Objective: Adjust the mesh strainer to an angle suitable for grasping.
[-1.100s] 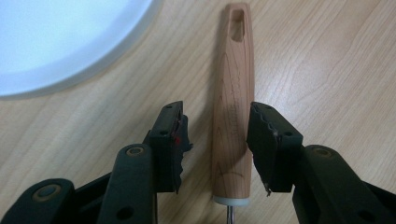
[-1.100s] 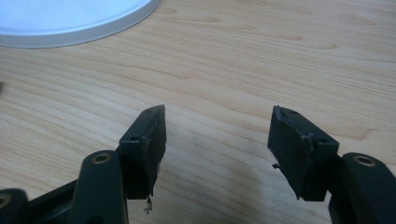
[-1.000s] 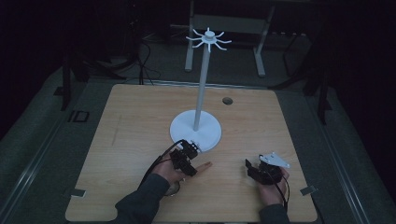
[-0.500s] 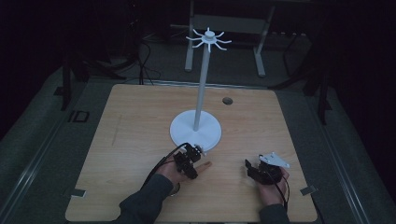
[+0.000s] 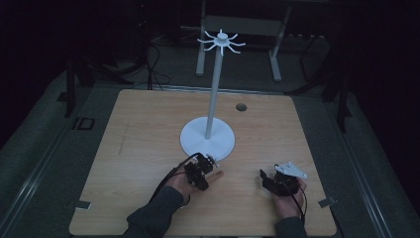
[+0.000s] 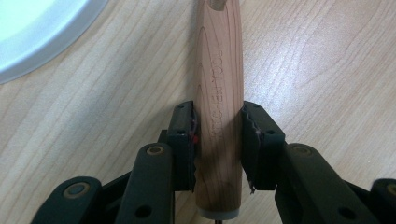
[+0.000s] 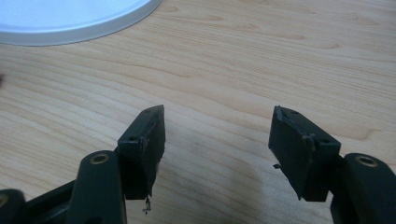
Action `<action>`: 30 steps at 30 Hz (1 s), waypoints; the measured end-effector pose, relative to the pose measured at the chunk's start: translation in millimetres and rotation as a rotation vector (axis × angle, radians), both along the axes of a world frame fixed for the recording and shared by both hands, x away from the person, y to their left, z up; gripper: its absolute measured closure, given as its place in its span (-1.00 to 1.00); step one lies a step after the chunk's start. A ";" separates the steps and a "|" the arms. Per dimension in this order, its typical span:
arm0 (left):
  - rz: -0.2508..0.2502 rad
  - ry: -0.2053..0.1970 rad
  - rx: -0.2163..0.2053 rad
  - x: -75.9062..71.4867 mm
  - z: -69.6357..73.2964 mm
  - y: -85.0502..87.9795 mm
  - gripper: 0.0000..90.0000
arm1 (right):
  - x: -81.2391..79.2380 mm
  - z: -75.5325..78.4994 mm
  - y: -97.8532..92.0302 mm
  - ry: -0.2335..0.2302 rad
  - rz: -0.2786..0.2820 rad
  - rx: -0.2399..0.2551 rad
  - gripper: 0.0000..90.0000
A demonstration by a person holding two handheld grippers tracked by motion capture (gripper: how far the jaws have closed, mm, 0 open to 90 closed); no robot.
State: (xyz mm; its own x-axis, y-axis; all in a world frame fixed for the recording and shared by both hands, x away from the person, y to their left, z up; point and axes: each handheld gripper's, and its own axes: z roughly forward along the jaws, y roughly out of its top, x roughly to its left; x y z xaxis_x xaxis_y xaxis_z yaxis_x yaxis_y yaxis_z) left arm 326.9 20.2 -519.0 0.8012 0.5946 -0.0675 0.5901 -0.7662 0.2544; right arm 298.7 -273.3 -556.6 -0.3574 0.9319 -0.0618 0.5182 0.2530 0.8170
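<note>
**mike_t:** Wooden handle (image 6: 218, 107) is lying flat on the table (image 5: 148, 148), just in front of the white stand's round base (image 5: 207, 140), near the person's edge of the tabletop. From the high view only its pale tip (image 5: 218, 173) pokes out past the left gripper (image 5: 205, 173). Anyone else reading that as a grip?

**rigwatcher:** Yep, it's a grip. Left gripper view makes it obvious: both black pads (image 6: 184, 140) are pressed against the sides of the handle, one each side, near its butt end with the grey cap. The jaws have just been closing onto it. Handle runs straight away from the camera along the wood grain, and there's some lettering burned into it that I can't read. A curve of the white base (image 6: 37, 32) sits top left, apart from the handle.

**mike_t:** And the right one?

**rigwatcher:** Right gripper (image 5: 272, 179) is parked to the right of the handle, well apart from it, low over the table with the grey three-cornered plate on top. In its own view the jaws stand apart with only bare tabletop (image 7: 224, 70) between them, so it's holding nothing. Edge of the white base (image 7: 70, 21) shows up top there too.

**mike_t:** Stand itself is upright, thin pole (image 5: 214, 94) with a ring of little hooks (image 5: 221, 41) on top.
</note>
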 end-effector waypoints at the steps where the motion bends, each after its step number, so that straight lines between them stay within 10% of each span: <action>1: 0.003 -0.006 -0.004 -0.3 0.6 0.3 0.50 | 0.0 0.0 0.0 0.000 0.000 0.000 -0.20; 30: 0.191 -0.297 -0.259 -1.2 51.6 38.6 0.51 | 0.2 0.0 0.2 -0.002 -0.003 -0.003 -0.20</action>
State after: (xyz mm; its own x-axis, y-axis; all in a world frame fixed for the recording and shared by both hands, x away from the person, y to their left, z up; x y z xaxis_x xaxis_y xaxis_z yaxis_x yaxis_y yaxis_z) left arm 325.7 58.8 -467.4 0.6853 0.7281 -0.0173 0.5877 -0.5388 0.6036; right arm 298.9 -273.1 -556.6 -0.3549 0.9326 -0.0655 0.5169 0.2541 0.8175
